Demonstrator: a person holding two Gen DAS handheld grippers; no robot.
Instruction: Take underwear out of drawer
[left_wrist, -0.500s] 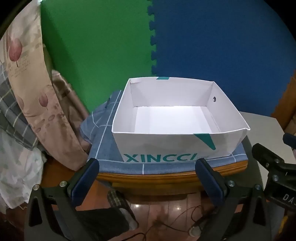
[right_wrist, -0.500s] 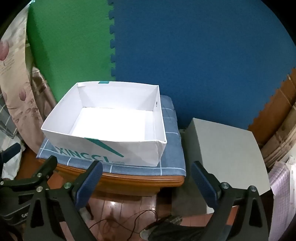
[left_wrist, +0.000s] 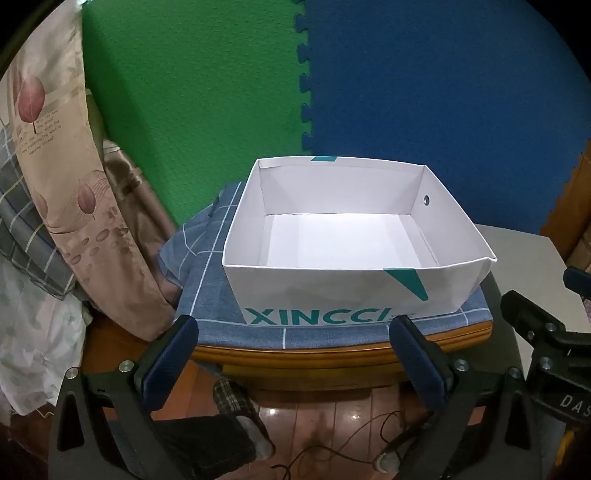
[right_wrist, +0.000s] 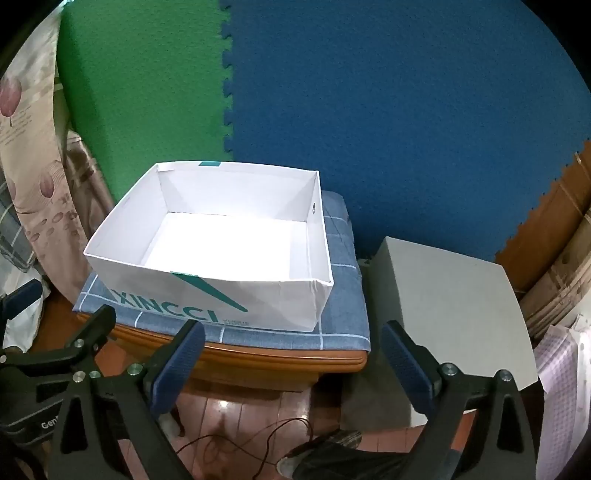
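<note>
In the left wrist view, the left tongs (left_wrist: 293, 354) are released, jaws wide with nothing between them, held short of the white XINCCI box (left_wrist: 347, 295), which stands open on a blue checked cloth (left_wrist: 207, 295) over a wooden surface (left_wrist: 332, 356). In the right wrist view, the right tongs (right_wrist: 293, 360) are likewise released; the box (right_wrist: 258, 295) shows only its white bottom, no underwear visible, beside a grey cabinet (right_wrist: 450, 314).

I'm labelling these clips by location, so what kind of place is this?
Probably a room in a home, used as a makeshift recording corner: foam mats line the wall, a leaf-print curtain hangs beside them, and a white box sits on a cushioned wooden stool over a wood floor.
</note>
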